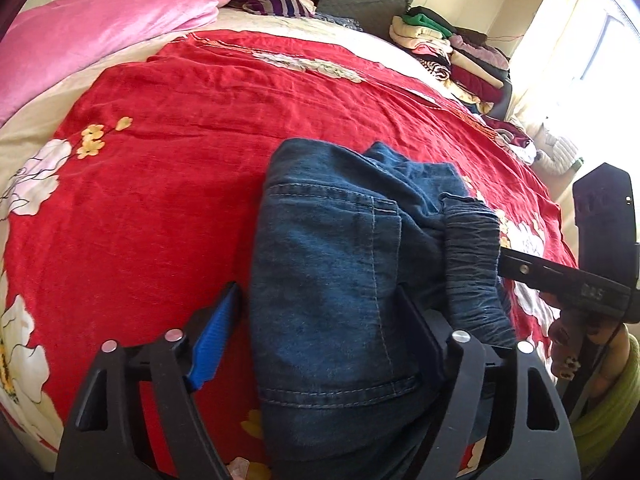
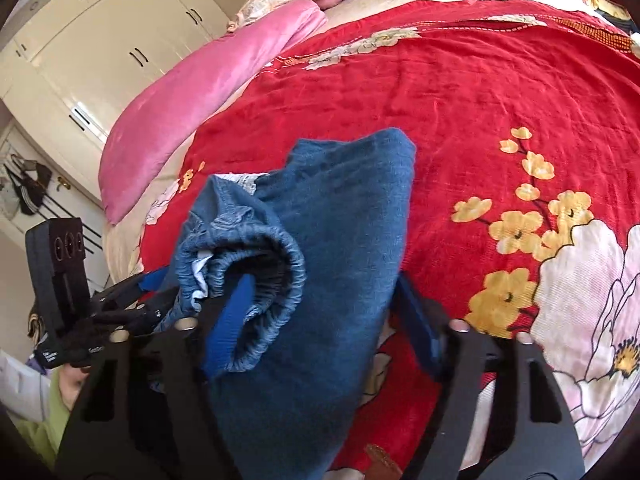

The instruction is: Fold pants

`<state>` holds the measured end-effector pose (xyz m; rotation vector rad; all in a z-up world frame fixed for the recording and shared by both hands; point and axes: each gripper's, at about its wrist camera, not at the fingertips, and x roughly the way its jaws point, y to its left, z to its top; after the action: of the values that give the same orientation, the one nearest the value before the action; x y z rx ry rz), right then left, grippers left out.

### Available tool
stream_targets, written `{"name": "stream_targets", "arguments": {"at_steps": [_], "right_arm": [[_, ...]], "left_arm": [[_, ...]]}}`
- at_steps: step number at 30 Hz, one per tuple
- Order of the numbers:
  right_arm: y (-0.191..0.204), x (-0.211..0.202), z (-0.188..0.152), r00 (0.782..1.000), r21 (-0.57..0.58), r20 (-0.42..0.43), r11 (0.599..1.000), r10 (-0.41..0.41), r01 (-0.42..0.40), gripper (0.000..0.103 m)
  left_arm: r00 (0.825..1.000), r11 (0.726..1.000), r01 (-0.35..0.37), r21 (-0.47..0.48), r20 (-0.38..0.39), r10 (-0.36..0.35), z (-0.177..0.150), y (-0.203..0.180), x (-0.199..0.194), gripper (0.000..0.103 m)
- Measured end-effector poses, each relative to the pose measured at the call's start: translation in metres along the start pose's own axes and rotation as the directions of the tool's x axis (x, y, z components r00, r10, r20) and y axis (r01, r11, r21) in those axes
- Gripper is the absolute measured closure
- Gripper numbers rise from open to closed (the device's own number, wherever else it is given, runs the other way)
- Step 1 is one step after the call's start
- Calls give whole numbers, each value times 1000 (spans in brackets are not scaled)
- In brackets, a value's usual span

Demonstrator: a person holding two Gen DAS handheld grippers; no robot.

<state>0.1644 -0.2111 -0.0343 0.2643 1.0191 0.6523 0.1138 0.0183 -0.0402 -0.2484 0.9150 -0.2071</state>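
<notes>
The blue denim pants (image 1: 332, 264) lie bunched on the red flowered bedspread (image 1: 160, 184), back pocket up, elastic waistband (image 1: 474, 264) at the right. My left gripper (image 1: 316, 320) is open, its jaws wide on either side of the pants, the blue-padded left finger (image 1: 216, 344) on the bedspread. In the right wrist view the pants (image 2: 340, 240) fill the centre and the waistband (image 2: 276, 280) curls over the left blue-padded finger (image 2: 232, 320). My right gripper (image 2: 320, 316) is open around the pants. It also shows in the left wrist view (image 1: 560, 276) beside the waistband.
A pink quilt (image 1: 92, 36) lies along the bed's far left side. A stack of folded clothes (image 1: 452, 48) sits at the far right corner near a bright window. Cream wardrobe doors (image 2: 100, 40) stand beyond the bed. The left gripper's body (image 2: 60, 280) is close on the left.
</notes>
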Motion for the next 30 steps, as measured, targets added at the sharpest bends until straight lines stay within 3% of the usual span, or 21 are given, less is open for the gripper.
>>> {"name": "stream_targets", "arguments": {"at_steps": [4,6,8,9,10,12,15,30], "right_arm": [[5,6,-4,999,-50,-18,998,-31,30,46],[10,9,-5,999,-69,-15,997,-37,36,49],[13,10,-6,1000,-82,-15,996,-21,20,63],[18,10,-7,1000,-107,-14,994,1,-2,80],[23,9,-8,1000,-132,-6,991,10,-11,87],[39,4,-10,999,-199,40,979,-29,36,88],[53,-2,-7,996,-238,77,970,-35,52,88],[72,-2,53,985,-317,173,945,-26,81,88]], "left_arm": [[1000,1000,14,1,-3,-14,2,-3,4,34],[1000,1000,15,7,-5,-15,2,-6,7,42],[1000,1000,12,10,-3,-12,1,-9,6,52],[1000,1000,-2,17,4,2,0,-11,4,58],[1000,999,-17,27,15,17,0,-13,1,62],[999,999,-30,35,32,29,1,-17,-4,70],[998,999,-32,42,50,30,7,-20,-12,73],[985,994,-83,68,159,71,63,-22,-26,73]]}}
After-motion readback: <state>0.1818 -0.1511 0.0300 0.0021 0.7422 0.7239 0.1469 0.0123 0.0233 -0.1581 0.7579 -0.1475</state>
